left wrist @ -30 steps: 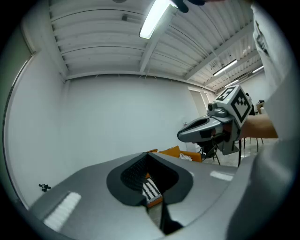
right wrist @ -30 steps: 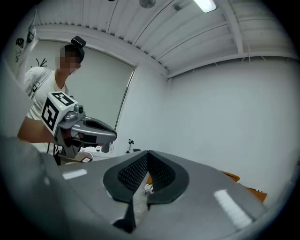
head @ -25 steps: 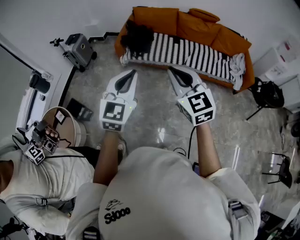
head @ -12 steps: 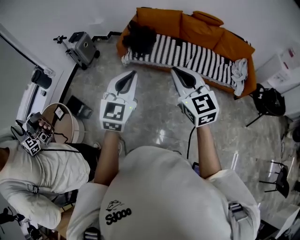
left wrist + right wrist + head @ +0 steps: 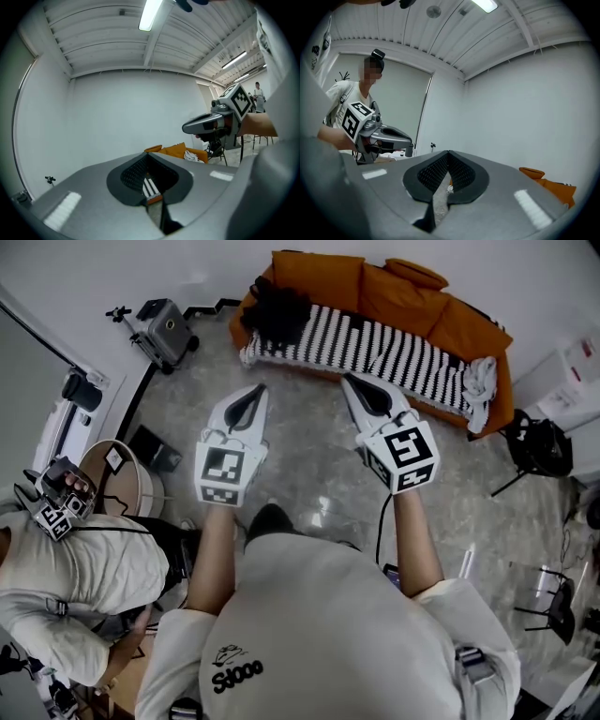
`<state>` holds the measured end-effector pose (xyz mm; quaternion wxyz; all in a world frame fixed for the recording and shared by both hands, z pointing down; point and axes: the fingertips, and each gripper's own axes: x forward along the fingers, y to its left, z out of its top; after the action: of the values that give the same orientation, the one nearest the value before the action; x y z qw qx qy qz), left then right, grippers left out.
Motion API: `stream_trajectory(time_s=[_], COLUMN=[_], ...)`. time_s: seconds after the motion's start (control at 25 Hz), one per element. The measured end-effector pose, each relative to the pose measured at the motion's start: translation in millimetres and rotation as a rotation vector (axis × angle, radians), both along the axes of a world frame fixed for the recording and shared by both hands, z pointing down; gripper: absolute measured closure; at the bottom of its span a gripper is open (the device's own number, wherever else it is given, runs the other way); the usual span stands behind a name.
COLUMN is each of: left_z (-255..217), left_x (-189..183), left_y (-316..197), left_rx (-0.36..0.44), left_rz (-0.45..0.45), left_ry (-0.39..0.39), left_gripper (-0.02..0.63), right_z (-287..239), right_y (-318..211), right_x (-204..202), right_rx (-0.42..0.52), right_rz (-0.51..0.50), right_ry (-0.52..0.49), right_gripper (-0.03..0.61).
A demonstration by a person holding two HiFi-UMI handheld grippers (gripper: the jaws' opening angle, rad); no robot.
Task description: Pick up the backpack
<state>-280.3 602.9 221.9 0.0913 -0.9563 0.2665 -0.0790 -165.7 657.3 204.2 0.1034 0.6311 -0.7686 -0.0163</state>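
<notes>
Black and slumped on the near end of the orange sofa [image 5: 412, 301], the backpack [image 5: 278, 310] lies at eleven o'clock, well beyond the left gripper [image 5: 259, 389] and right gripper [image 5: 349, 382], both clenched on nothing; it is probably soft, floppy and light, best caught by a top strap.

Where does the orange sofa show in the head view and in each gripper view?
Head view: orange sofa at top centre, against the wall.
Left gripper view: orange sofa just right of centre, below the middle.
Right gripper view: orange sofa at the lower right edge.
Shared landmark: the white wall behind it.
</notes>
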Motion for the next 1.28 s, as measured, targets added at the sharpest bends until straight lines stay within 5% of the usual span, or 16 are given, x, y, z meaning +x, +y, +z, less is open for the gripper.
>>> stream_trajectory(time_s=[0.4,1.28], left_z=[25.8,34.0], left_x=[28.9,122.2], left_y=[-67.5,-372.6], left_rx=[-0.046,-0.111], left_rz=[0.006,-0.036], left_ry=[0.019,0.007], left_gripper=[0.603,0.603], right_z=[17.1,13.3], right_y=[-58.5,-350.1], right_x=[29.4,125.7], right_rx=[-0.019,-0.058], right_rz=[0.023,0.032], right_ry=[-0.009,-0.027], right_gripper=[0.575,0.575])
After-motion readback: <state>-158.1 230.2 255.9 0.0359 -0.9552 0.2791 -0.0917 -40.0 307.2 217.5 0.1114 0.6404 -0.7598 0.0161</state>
